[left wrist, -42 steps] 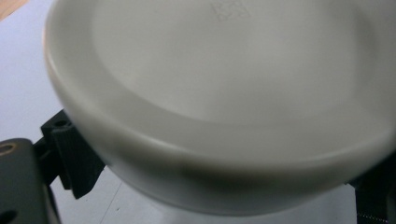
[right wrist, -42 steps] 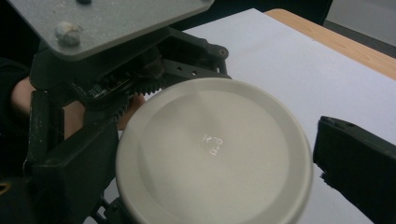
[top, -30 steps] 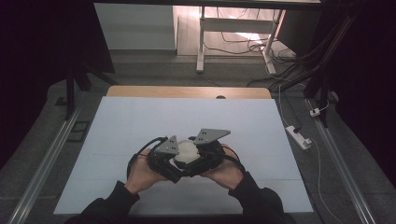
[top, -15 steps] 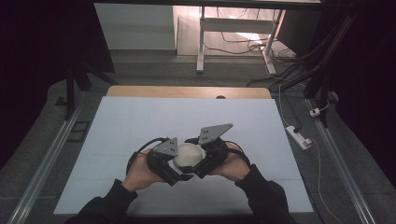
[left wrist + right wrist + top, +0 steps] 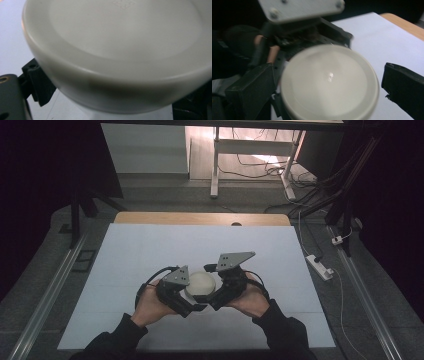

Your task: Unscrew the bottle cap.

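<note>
A white round jar [image 5: 200, 282] with a flat lid is held just above the white table sheet [image 5: 150, 250], near the front middle. My left gripper [image 5: 186, 296] is shut on it from the left; in the left gripper view the jar [image 5: 117, 50] looms very close between the two jaws. My right gripper [image 5: 218, 291] reaches in from the right. In the right gripper view the lid [image 5: 329, 82] sits between its jaws: the left one touches the rim, while the right one stands a little off it. That view is blurred.
The sheet covers a wooden table whose bare far edge [image 5: 200, 218] shows. Metal rails run along both sides. A white power strip [image 5: 318, 265] and cables lie on the floor at the right. A table frame [image 5: 250, 150] stands beyond.
Both hands and the jar have shifted slightly to the right, and the right gripper's grey plate has risen a little. The left gripper keeps its hold on the jar.
</note>
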`<state>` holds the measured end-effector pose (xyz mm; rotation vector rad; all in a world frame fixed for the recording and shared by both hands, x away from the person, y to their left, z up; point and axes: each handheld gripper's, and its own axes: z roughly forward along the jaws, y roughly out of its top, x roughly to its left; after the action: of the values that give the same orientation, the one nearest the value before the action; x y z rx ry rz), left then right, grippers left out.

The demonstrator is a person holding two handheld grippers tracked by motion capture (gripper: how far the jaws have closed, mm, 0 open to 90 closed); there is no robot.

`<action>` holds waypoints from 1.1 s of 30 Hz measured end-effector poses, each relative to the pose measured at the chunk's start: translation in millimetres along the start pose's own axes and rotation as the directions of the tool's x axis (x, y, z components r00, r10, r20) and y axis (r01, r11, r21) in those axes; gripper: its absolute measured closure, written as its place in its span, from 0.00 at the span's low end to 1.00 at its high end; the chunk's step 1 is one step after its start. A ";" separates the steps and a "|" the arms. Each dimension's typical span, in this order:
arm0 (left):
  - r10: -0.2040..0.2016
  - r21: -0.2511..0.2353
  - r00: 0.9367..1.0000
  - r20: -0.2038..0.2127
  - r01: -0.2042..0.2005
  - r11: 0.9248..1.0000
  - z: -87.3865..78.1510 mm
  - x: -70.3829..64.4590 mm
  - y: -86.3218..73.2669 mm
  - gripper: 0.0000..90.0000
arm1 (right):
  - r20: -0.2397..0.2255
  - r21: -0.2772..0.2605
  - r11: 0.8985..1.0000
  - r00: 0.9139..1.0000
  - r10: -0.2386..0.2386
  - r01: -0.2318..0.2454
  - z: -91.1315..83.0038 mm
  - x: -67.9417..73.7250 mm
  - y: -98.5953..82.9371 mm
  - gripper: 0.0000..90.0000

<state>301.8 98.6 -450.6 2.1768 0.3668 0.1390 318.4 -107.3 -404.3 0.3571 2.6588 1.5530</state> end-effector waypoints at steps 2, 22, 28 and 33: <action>-0.013 -0.006 1.000 -0.010 0.012 1.000 -1.2 1.1 -0.5 0.08 | 0.047 0.001 1.000 0.999 0.019 -0.019 1.5 1.9 -0.5 0.00; 0.008 0.005 1.000 -0.016 -0.008 1.000 -3.2 0.7 -0.7 0.08 | 0.094 -0.021 1.000 0.996 -0.009 0.011 13.0 8.4 -5.4 0.08; 0.045 0.000 0.997 0.064 -0.046 0.999 -3.6 -0.1 -0.7 0.08 | -0.041 -0.026 0.998 0.998 -0.051 0.050 7.6 1.1 -7.7 0.08; 0.075 -0.003 0.989 0.131 -0.075 0.997 -1.4 -2.3 -0.1 0.08 | -0.153 -0.030 0.997 0.985 -0.078 0.074 4.0 -3.7 -10.2 0.08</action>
<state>299.3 99.0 -449.8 2.1890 0.2109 0.0368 320.8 -109.5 -415.4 0.1371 2.7271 1.6517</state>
